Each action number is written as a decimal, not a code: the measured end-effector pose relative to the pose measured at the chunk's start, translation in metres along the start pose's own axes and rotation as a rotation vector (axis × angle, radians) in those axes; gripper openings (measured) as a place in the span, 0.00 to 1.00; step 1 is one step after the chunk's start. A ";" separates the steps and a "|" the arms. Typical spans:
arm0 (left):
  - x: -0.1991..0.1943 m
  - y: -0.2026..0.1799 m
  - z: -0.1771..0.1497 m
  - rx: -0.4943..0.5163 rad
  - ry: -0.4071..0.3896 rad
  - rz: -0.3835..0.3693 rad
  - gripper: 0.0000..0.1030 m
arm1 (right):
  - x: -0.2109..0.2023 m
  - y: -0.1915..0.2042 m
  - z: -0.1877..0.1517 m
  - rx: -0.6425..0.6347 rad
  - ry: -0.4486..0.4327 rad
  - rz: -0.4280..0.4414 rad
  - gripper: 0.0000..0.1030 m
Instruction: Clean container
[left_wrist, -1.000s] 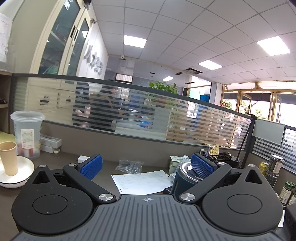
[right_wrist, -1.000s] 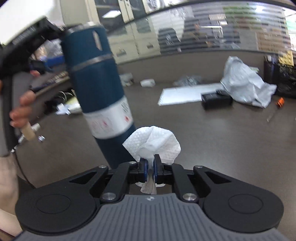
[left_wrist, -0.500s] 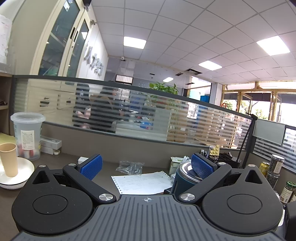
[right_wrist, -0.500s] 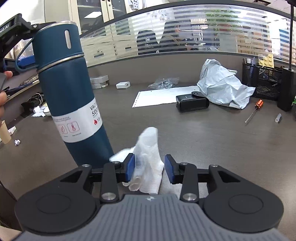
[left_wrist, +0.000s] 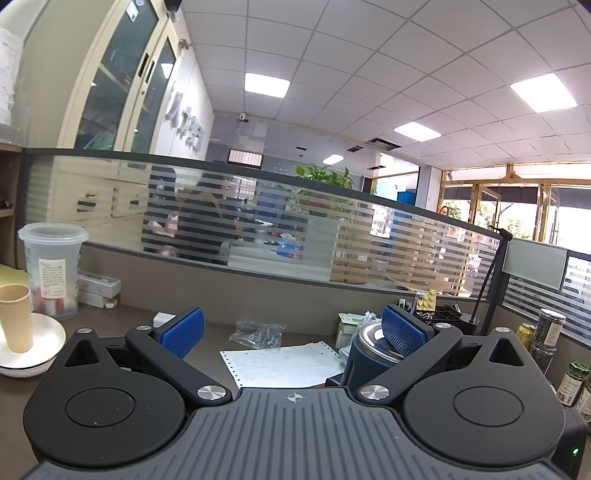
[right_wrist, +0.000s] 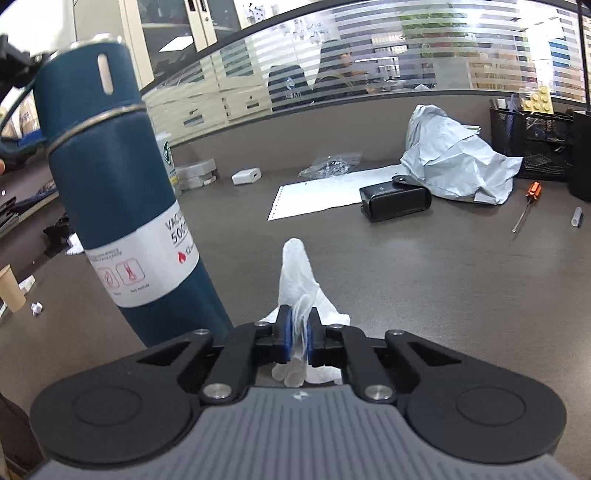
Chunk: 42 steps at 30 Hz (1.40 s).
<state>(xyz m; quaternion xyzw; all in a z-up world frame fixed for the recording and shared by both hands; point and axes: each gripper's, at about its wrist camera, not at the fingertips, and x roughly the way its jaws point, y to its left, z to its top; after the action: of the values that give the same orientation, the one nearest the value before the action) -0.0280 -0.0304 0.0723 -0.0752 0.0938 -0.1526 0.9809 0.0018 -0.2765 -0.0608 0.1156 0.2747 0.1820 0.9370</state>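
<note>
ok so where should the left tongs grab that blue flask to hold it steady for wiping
Probably the cap end of the flask, from the side, pads across the round body just above the silver ring. It stands upright on the desk, and a high grip leaves the lower body free for the tissue in the right tongs.

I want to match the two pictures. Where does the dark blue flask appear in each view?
Left wrist view: only the top of the blue flask shows, low and right of centre, right beside the right blue pad of the open left gripper.
Right wrist view: the flask fills the left side, seen full height, left of the tissue clamped in the right gripper.
Shared landmark: the perforated white paper sheet on the desk.
</note>
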 end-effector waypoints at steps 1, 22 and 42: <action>0.000 0.000 0.000 -0.001 0.000 -0.001 1.00 | -0.005 -0.003 0.002 0.023 -0.017 0.018 0.08; 0.000 -0.007 0.001 0.025 -0.003 0.013 1.00 | -0.070 -0.004 0.064 0.269 -0.300 0.585 0.08; -0.003 -0.005 0.001 0.025 -0.001 0.000 1.00 | -0.050 0.013 0.052 0.175 -0.251 0.436 0.08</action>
<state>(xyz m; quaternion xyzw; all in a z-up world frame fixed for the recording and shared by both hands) -0.0318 -0.0340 0.0749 -0.0630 0.0912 -0.1535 0.9819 -0.0126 -0.2908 0.0098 0.2743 0.1396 0.3395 0.8888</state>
